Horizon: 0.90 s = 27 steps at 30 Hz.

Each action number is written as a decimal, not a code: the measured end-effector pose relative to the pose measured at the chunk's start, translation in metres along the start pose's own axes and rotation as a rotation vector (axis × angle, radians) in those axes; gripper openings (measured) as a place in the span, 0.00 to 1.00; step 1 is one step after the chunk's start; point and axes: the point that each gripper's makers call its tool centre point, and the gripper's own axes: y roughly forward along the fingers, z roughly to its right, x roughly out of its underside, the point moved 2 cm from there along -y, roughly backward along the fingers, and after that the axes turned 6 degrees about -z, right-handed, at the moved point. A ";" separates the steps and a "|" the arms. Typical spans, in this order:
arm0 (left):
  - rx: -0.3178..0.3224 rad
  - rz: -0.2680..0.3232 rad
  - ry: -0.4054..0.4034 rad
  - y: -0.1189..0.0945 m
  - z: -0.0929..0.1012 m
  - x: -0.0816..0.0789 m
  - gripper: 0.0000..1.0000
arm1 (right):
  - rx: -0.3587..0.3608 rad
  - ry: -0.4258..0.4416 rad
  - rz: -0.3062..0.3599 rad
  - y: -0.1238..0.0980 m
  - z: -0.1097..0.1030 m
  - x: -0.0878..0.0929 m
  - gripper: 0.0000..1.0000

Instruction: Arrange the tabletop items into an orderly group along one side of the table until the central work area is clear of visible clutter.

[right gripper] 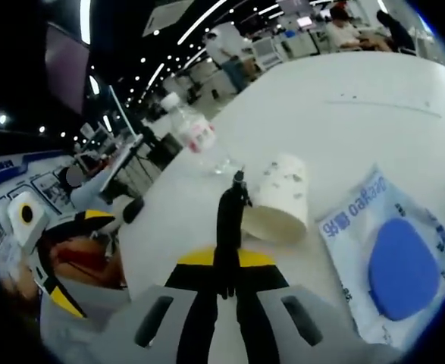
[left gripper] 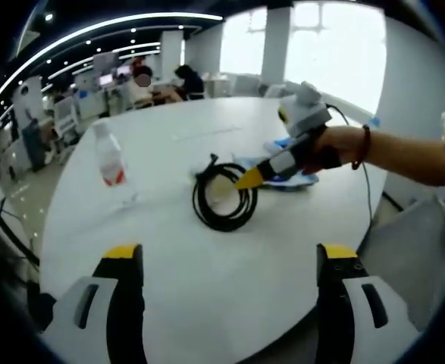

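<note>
A black coiled cable (left gripper: 224, 199) lies in the middle of the round white table (left gripper: 169, 296). From the right, a hand brings in my right gripper (left gripper: 249, 178), its yellow tips closed at the coil's upper right edge. In the right gripper view the right gripper (right gripper: 226, 262) is shut on the black cable (right gripper: 227, 216), which rises between the jaws. A white paper cup (right gripper: 279, 199) lies on its side just beyond. My left gripper (left gripper: 230, 262) hangs open over the near table edge, holding nothing. It also appears at the left as the left gripper (right gripper: 78, 258).
A clear water bottle (left gripper: 110, 158) with a red label stands left of the coil, also seen as the bottle (right gripper: 192, 129). A white and blue packet (right gripper: 389, 262) lies right of the cup, near the packet (left gripper: 294, 180) under the hand. People sit at desks beyond the table.
</note>
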 end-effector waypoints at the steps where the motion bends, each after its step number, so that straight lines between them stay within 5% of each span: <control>1: 0.000 0.000 0.000 0.000 0.000 0.000 0.92 | -0.004 -0.004 0.000 -0.001 -0.001 0.000 0.06; 27: 0.008 0.004 0.020 -0.002 0.003 0.001 0.92 | -0.115 0.005 0.022 -0.041 -0.047 0.005 0.06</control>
